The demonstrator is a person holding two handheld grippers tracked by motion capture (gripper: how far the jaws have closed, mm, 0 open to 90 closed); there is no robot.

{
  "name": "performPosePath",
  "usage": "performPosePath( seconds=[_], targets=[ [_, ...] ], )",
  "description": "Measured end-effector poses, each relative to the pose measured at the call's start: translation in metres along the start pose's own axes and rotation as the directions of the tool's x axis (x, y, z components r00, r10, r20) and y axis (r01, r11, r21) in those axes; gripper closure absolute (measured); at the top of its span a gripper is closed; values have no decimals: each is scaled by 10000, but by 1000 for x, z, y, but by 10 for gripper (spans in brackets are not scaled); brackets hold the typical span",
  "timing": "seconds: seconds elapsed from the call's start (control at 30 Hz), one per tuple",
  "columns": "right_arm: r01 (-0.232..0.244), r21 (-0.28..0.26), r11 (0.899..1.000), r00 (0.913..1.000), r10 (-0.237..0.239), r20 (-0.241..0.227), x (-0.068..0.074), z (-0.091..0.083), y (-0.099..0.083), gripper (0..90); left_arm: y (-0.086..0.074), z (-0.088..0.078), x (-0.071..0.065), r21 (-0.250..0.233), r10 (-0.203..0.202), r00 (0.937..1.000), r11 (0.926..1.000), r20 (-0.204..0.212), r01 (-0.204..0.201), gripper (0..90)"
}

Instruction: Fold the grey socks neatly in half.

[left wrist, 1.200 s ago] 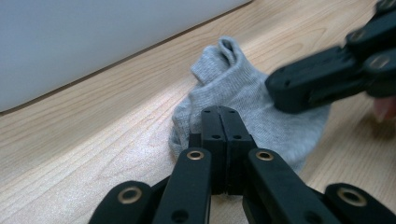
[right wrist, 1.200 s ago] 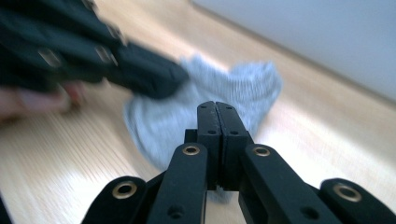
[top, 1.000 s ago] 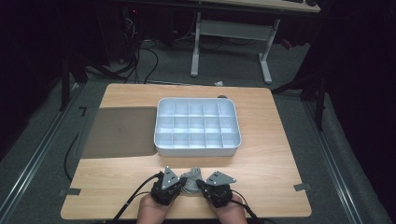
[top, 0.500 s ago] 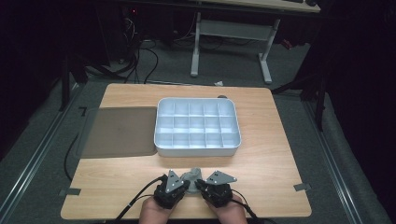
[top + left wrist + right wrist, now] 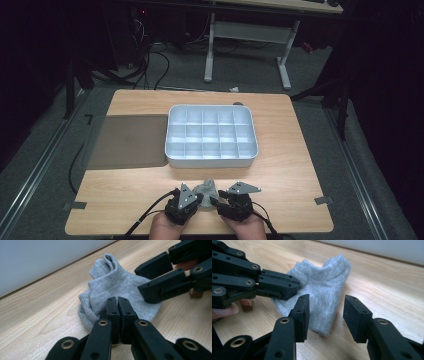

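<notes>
Near the front edge of the table, between my two hands, lies a crumpled grey sock [image 5: 206, 188], bunched up with one fold standing above the rest. It rests on the bare wood, well short of the tray.

My left gripper [image 5: 117, 305] comes at the sock from the left. Its jaws are pressed tight together, with no gap between the pads, and their tips sit at the sock's near edge; I cannot tell whether any cloth is caught between them.

My right gripper [image 5: 325, 313] comes in from the right. Its jaws have just been opening and now stand spread apart, with the lower corner of the sock lying in the gap between them, the pads clear of the cloth. From the left gripper view the right gripper's tips reach over the sock's right side.

Both hands [image 5: 165, 229] rest at the near rim of the wooden table [image 5: 295, 150].

Farther off, around the middle of the table, sits a white compartment tray [image 5: 211, 136], its cells divided into a grid. Just left of it, touching its side, lies a flat grey mat [image 5: 129, 141].
</notes>
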State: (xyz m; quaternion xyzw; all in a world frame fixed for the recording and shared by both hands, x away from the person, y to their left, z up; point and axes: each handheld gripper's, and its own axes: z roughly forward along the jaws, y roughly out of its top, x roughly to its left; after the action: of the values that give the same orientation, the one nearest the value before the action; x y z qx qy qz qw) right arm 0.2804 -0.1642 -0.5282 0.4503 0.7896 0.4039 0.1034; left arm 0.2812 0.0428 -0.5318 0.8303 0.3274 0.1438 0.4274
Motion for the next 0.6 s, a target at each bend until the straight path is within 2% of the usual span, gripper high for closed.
performPosePath(
  seconds=[0.2, 0.3, 0.37, 0.43, 0.6],
  targets=[
    [-158, 201, 9997, 9997, 162, -173, -1, 3, 1, 605, -1, -2, 0, 21, 129, 9999, 9999, -48, -129, 880],
    [-152, 292, 9995, 9988, 165, -459, 1, 5, 1, 714, -1, -2, 0, 46, 163, 9999, 9999, -9, -163, 880],
    [1, 262, 9997, 9987, 12, -508, 2, 5, 2, 760, -1, -2, 0, 36, 179, 9998, 9998, -7, -179, 880],
    [197, 250, 9995, 9992, -188, -343, 5, 4, 3, 785, -1, -2, 0, 27, 183, 9998, 9998, 2, -183, 880],
    [559, 17, 9984, 9983, -559, -180, 11, -2, 5, 812, -1, -2, 0, 22, 229, 9997, 9997, -8, -229, 880]
  ],
)
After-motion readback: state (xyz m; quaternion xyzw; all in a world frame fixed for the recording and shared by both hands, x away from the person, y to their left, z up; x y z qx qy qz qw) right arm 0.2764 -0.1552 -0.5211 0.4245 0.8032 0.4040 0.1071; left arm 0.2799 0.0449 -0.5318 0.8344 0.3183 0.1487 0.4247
